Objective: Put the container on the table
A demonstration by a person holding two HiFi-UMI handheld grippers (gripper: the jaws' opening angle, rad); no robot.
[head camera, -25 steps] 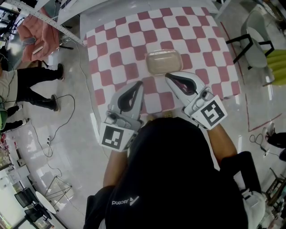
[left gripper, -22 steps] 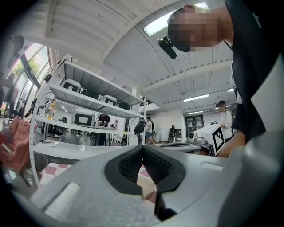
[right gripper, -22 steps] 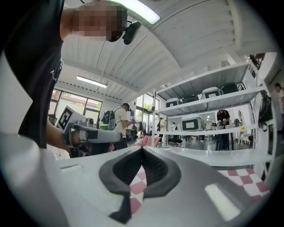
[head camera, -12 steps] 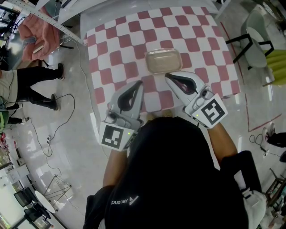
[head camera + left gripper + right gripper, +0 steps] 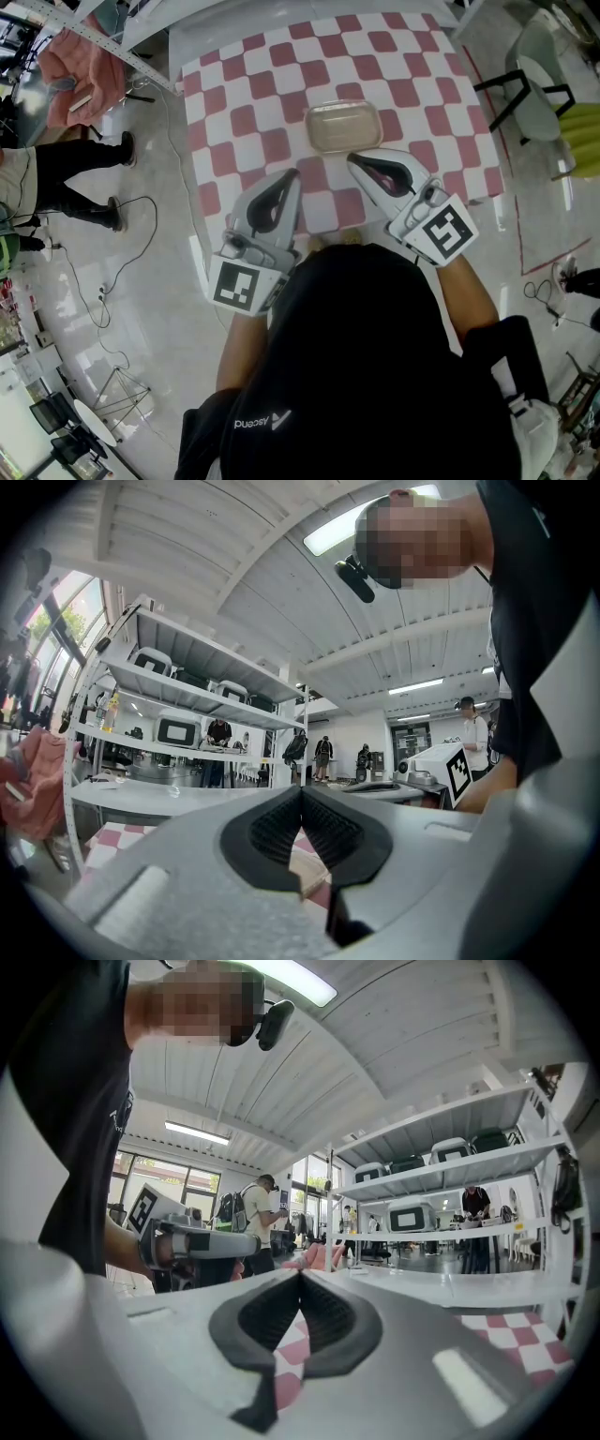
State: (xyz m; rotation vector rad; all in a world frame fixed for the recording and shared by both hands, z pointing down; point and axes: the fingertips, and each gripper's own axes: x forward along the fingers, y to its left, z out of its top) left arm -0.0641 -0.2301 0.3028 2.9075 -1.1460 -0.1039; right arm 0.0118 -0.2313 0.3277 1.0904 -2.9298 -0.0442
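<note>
**Pink-and-white checks under a lidded container, both grippers closed and empty**

Black fabric is filling the bottom of the head view, where the person (image 5: 375, 375) is leaning over the two tools. The left gripper (image 5: 292, 174) is pointing up the frame from lower centre-left. In its own view its jaws are pressing together along a thin seam, with nothing between them. The right gripper (image 5: 351, 157) is reaching in from lower centre-right. Its own view is showing the ridged black pads (image 5: 323, 1309) meeting in the same way, gripping nothing. Each gripper is showing up in the other's view: the right one's marker cube (image 5: 457, 769) is sitting at mid-right, and the left one's grey body (image 5: 192, 1241) at mid-left.

Just past the right gripper's tips, the container (image 5: 343, 127) is sitting flat on the table (image 5: 234, 84), near the middle of the checked cloth. It is a pale, translucent rounded box with its lid on, and whether anything is inside cannot be made out. The tips are lying just beside its near edge; whether they are touching it cannot be told.

Farther off, a bystander's dark legs (image 5: 66, 169) are standing at the left edge, and a pink cloth (image 5: 80, 66) is hanging at upper left. A chair (image 5: 525, 75) is standing at upper right. Both gripper views are looking out on white shelving (image 5: 178, 700) carrying cased units.
</note>
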